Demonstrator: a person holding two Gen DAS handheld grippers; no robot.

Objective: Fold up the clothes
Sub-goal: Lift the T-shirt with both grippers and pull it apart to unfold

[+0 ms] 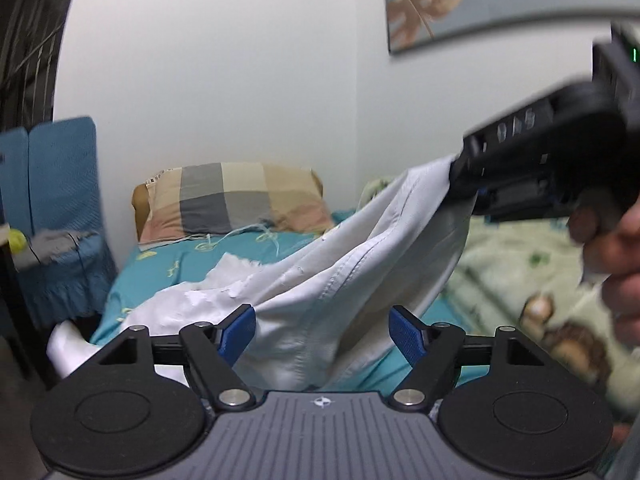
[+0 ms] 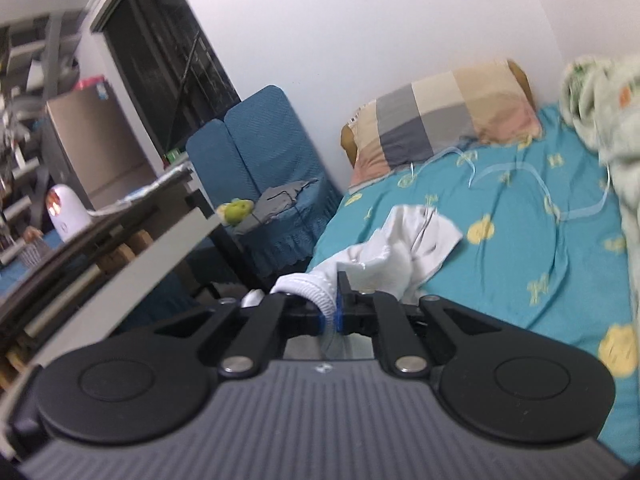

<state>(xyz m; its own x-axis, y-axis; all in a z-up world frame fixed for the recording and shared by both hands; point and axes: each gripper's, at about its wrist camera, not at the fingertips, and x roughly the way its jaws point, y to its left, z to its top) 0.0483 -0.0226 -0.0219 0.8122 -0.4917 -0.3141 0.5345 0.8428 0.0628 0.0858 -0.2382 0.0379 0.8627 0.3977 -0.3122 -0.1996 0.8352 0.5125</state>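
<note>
Smooth white cloth garment [image 1: 320, 280], matt bedsheet [image 2: 500, 232]

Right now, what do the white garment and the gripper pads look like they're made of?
White garment: thin woven fabric, likely cotton or a blend, matte; stitched seams show and it drapes in soft folds. Pads on the left gripper: blue, finely textured, probably rubber or soft plastic.

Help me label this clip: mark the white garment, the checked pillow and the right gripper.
white garment [image 1: 320, 292], left wrist view, hanging middle fold.
checked pillow [image 1: 232, 196], left wrist view, grey centre patch.
right gripper [image 2: 330, 306], right wrist view, between its fingers.
</note>
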